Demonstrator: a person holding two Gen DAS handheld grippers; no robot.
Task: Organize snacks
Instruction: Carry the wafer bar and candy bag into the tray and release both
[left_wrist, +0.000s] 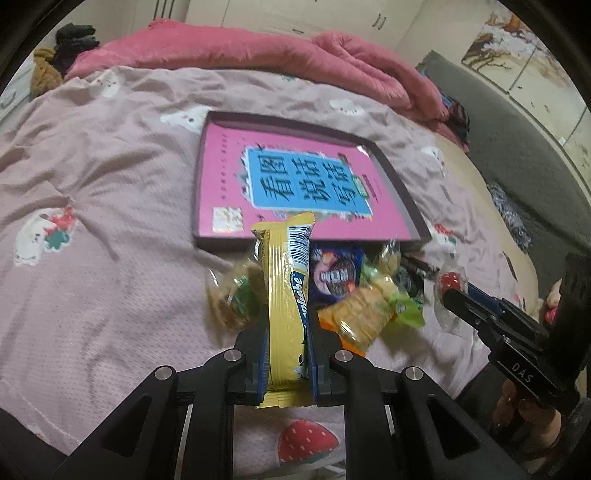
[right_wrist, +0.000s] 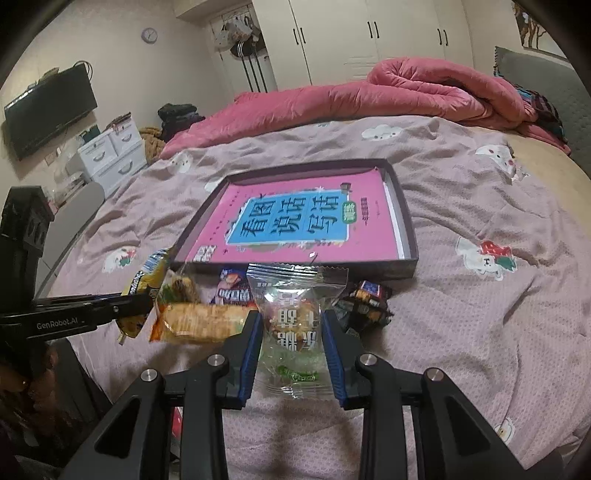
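We see the left gripper (left_wrist: 286, 332) clenched on a yellow snack bar (left_wrist: 286, 295) and the right gripper (right_wrist: 291, 347) gripping a clear-wrapped pastry (right_wrist: 291, 325) — both seemingly lifted above the snack pile (right_wrist: 207, 317) on the bed (right_wrist: 480, 314), just before the dark tray (right_wrist: 408, 236).

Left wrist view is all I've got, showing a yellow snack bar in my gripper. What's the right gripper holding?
Observer: The right gripper is shut on a clear-wrapped pastry, printed side up.
Operator: Anything lying beside it on its far side?
Observer: Yes, a dark-wrapped snack lies on the bedspread, just right of the pastry.
Operator: Is the tray full?
Observer: No. Right of the pink book, a bare strip shows inside the tray.
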